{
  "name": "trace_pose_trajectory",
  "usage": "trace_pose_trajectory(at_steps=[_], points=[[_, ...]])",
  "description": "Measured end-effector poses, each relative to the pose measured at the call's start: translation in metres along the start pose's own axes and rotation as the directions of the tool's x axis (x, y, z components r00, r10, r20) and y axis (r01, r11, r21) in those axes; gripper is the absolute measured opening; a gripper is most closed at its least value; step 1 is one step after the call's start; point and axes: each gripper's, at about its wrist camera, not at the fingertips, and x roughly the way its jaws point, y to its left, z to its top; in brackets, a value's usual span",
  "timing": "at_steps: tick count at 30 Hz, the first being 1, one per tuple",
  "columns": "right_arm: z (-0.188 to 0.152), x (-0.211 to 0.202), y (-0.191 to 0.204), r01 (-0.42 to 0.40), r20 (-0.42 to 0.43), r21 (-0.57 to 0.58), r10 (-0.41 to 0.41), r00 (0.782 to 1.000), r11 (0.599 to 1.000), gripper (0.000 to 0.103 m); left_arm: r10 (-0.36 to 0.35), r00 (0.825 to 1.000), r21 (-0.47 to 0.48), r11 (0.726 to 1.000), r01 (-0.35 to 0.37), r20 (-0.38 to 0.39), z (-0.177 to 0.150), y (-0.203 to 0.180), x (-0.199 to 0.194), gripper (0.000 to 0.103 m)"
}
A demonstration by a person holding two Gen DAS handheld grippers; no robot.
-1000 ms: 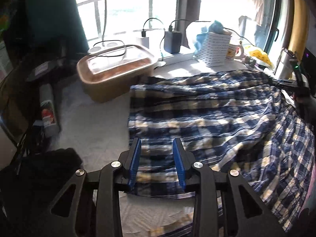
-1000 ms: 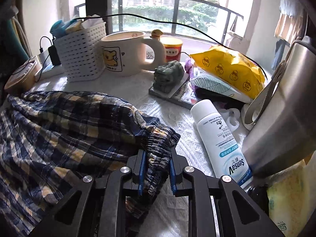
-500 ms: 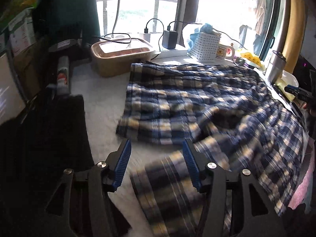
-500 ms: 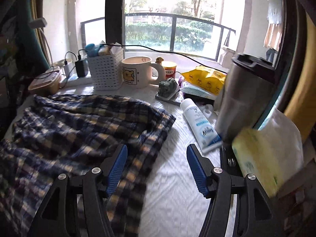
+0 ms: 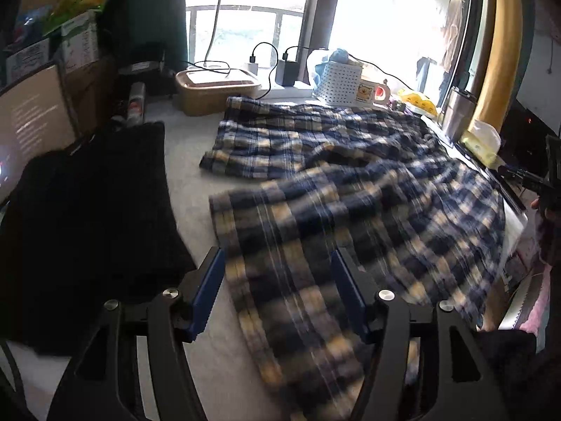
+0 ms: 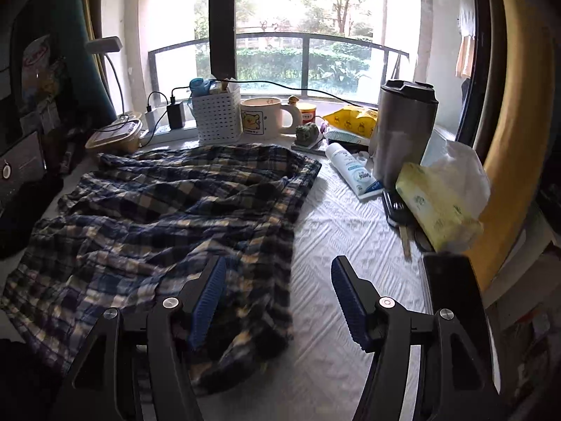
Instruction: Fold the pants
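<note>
Zero folds finished: plaid pants (image 5: 350, 175) spread rumpled ahead of both wide-open, empty jaws, left gripper (image 5: 277, 291) and right gripper (image 6: 275, 294); lengthwise fold and halving pending.

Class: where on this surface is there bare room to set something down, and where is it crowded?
Bare white cloth lies between the blue plaid pants and the steel tumbler; another strip separates pants from black fabric. The windowsill end around the white basket is crowded.

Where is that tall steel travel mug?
In the right wrist view, the tall steel travel mug stands at the table's right edge, between the white spray bottle and yellow tissue pack.
</note>
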Motion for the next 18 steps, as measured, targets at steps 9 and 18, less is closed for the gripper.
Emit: trace_pose_trajectory(at_steps=[9,18], points=[[-0.034,-0.030,0.025,-0.002,-0.001,0.047,0.002,1.000,0.999,0.065,-0.064,0.996,-0.104,0.992,0.071,0.067,-0.054,-0.006,-0.041,0.064],[-0.044,-0.044,0.042,-0.011,0.005,0.060,0.011,1.000,0.998,0.066,-0.098,0.994,-0.031,0.995,0.100,0.054,-0.082,-0.017,-0.048,0.064]])
